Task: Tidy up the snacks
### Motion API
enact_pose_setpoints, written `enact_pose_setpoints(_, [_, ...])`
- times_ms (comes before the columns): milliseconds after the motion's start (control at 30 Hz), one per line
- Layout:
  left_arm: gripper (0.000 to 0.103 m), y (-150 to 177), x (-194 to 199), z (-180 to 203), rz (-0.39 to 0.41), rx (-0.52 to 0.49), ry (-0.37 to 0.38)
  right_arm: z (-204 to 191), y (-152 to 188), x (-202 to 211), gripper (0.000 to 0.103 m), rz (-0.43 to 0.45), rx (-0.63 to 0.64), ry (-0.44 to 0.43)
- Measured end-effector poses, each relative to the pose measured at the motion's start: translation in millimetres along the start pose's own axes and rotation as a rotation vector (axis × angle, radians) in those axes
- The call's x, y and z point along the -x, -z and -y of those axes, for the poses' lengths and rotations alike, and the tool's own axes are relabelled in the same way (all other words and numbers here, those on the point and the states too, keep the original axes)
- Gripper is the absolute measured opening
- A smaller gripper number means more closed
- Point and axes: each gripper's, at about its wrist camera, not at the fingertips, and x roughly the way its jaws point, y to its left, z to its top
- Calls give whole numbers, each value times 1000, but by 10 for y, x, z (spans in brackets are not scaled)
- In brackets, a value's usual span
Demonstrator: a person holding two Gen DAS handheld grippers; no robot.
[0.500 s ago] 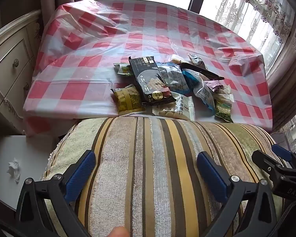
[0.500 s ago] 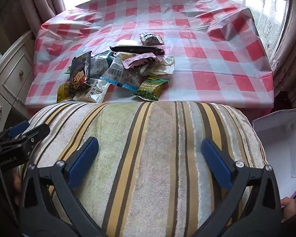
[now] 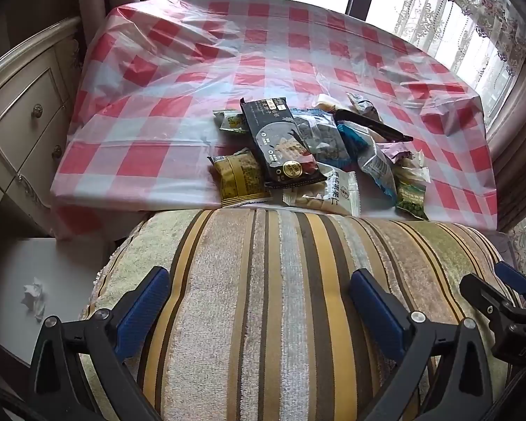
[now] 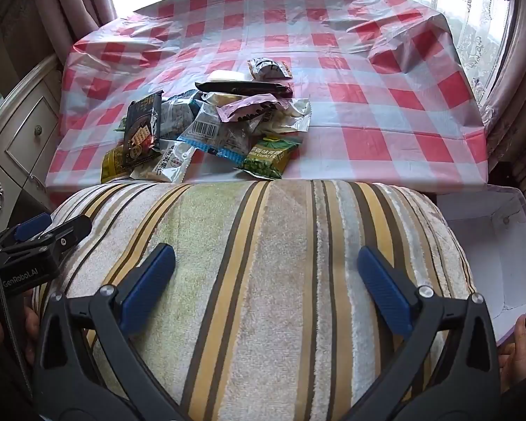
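Nothing is sorted yet: the snack packets (image 4: pixel 214 129) lie in one loose heap near the front edge of the checked tablecloth (image 4: pixel 385 105), the black cracker pack (image 3: pixel 280 144) overlapping its neighbours and the green pea bag (image 4: pixel 270 158) at the heap's near right. Your left gripper (image 3: pixel 259 312) and right gripper (image 4: pixel 266 280) both stand with jaws fully apart and empty, held over the striped cushion (image 4: pixel 263 280), well short of the heap. The white box (image 4: pixel 491 245) beside the cushion appears empty; every packet remains to be moved
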Motion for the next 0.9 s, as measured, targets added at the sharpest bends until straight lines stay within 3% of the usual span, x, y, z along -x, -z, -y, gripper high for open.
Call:
enact_pose_setpoints(300, [101, 23, 82, 63, 15, -14, -4, 8, 3, -3, 103, 1, -1, -1])
enact_pose_setpoints(500, [98, 38, 142, 254, 39, -108, 31, 18, 42, 10, 103, 25, -7, 1])
enact_pose_setpoints(700, [98, 52, 121, 219, 36, -66, 85, -24, 7, -47, 103, 18, 14, 21])
enact_pose_setpoints(900, [98, 54, 116, 236, 35, -59, 81, 12, -38, -47, 103, -16, -6, 1])
